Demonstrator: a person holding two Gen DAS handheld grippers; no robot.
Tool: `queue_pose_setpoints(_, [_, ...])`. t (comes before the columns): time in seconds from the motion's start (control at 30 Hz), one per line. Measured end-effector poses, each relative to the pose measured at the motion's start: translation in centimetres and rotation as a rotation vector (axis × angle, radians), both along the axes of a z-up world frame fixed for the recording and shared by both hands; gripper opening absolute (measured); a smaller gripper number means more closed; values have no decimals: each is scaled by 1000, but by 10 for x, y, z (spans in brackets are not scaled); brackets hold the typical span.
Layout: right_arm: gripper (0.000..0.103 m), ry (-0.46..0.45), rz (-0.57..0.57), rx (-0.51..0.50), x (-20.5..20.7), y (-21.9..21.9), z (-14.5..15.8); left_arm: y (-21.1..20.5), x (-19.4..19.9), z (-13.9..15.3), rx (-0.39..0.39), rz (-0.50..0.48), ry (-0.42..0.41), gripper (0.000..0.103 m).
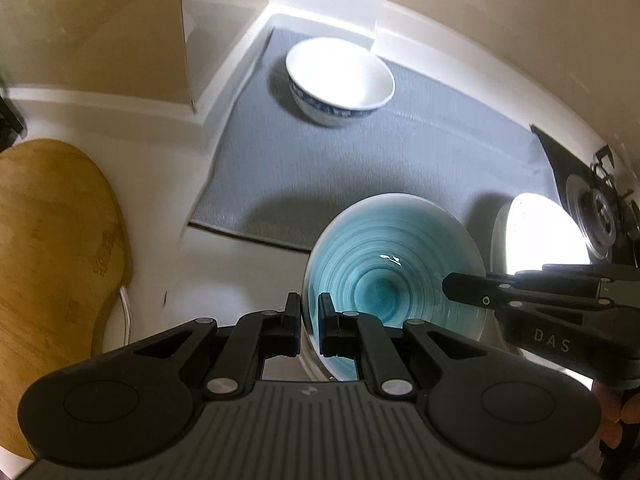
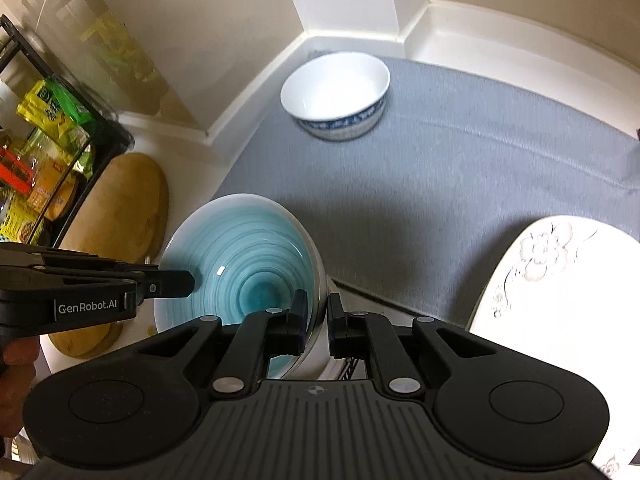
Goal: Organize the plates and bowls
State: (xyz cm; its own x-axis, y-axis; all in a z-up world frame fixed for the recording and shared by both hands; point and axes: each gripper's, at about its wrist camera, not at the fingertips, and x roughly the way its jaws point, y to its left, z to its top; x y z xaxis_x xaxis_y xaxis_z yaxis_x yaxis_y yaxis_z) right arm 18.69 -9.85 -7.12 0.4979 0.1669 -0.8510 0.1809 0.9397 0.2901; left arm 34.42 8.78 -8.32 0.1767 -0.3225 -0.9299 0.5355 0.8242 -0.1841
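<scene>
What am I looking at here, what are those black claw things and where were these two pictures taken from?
Each black claw is a hand-held gripper carrying its own camera, so each picture looks along one gripper's fingers. In the left wrist view, the left gripper pinches the near rim of a teal bowl. In the right wrist view, the right gripper pinches the rim on the opposite side. Farther back, a blue-and-white bowl sits on a grey mat. A flowered plate is at the right, a wooden board at the left.

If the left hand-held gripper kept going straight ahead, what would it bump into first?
Probably the white bowl with blue trim on the grey mat, though depth is unclear. The left hand-held gripper already clamps the teal bowl's rim.
</scene>
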Motion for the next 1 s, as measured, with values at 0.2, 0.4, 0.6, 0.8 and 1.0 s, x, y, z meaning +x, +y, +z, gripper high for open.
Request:
queue_pose_setpoints(0.2, [11, 40, 19, 15, -3, 1, -9, 1, -2, -9, 28, -22, 43, 8])
queue_pose_setpoints(0.4, [11, 61, 29, 23, -2, -2, -14, 0, 0, -13, 27, -35, 71, 8])
queue_pose_setpoints(0.6, [17, 51, 32, 41, 0, -6, -11, 10, 9, -1, -33, -21, 56, 8])
queue_pose_setpoints(0.8, [21, 15, 19, 71, 10, -12, -9, 9, 17, -2, -57, -4, 61, 10])
queue_pose_setpoints(1.0, [14, 54, -28, 134, 17, -22, -20, 5, 24, -16, -54, 11, 101, 15])
